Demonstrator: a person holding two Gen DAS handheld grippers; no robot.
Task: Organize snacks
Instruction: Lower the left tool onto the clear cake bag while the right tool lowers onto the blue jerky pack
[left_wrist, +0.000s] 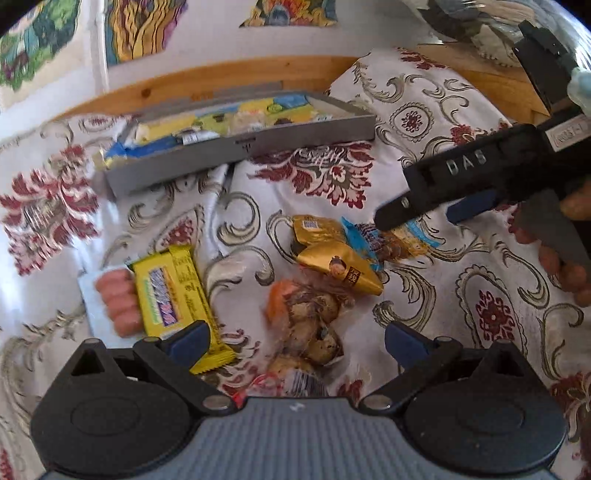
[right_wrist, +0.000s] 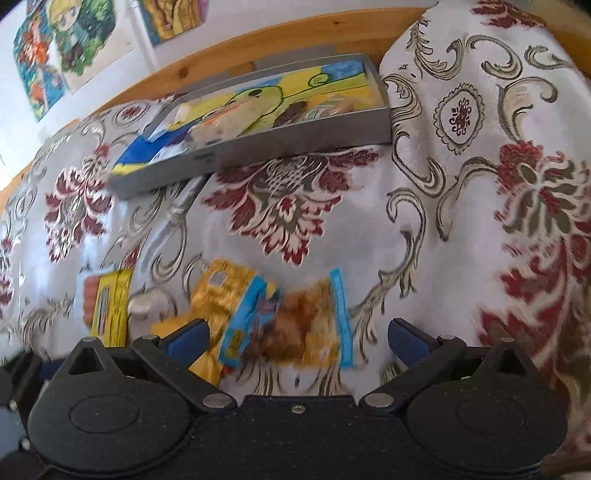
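Both tools, left tool (left_wrist: 293, 341) and right tool (right_wrist: 297, 338), gape empty; motion blurs blue-edged snack packet (right_wrist: 295, 325)

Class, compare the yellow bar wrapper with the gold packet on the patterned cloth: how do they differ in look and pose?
The yellow bar wrapper is long, flat and bright matte yellow; the gold packet is shorter, crumpled and shiny. The yellow bar wrapper lies partly over a pack of sausages; the gold packet overlaps a blue-edged packet. Both lie loose outside the grey tray.
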